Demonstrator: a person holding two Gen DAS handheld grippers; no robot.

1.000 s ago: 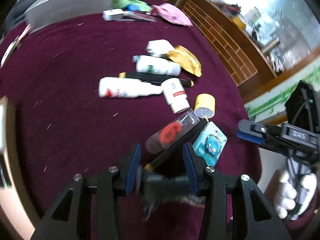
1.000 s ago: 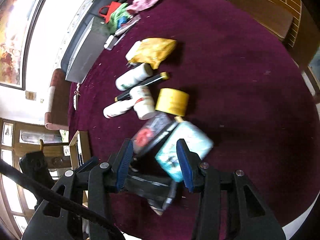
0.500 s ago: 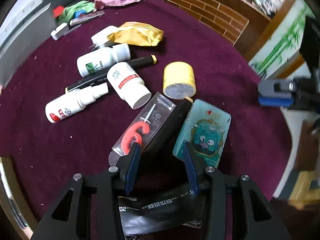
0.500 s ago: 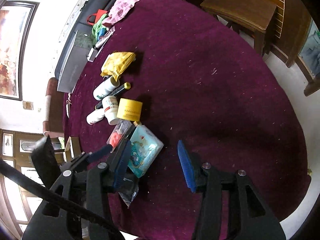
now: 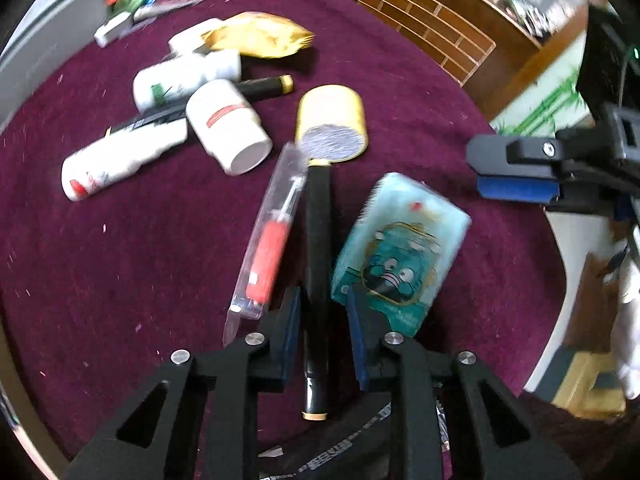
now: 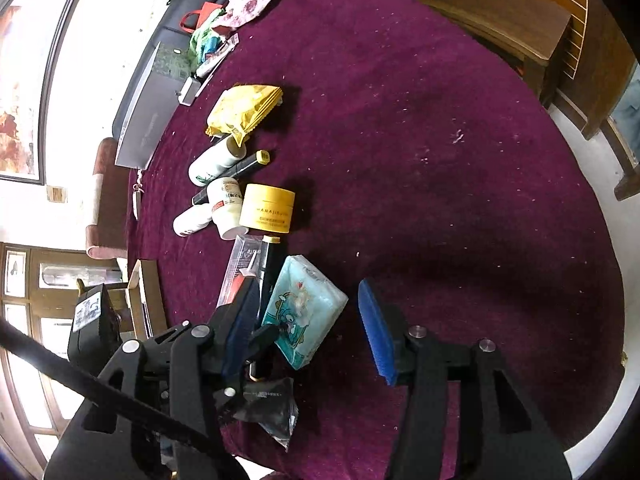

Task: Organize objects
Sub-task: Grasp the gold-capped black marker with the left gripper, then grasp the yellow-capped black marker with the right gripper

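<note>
Left gripper (image 5: 322, 320) straddles the black tube (image 5: 318, 264) lying on the maroon cloth (image 5: 140, 240), jaws spread and not yet pinching. Close crooked and that tube could roll into the tissue pack (image 5: 400, 248) just beside it. Right gripper (image 6: 308, 320) hangs low alongside, wide open, empty.

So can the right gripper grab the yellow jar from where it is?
Probably yes. The right gripper is open, and the yellow jar lies ahead on the cloth. The blue tissue pack sits between them, so it would likely need to go over or around that.
</note>
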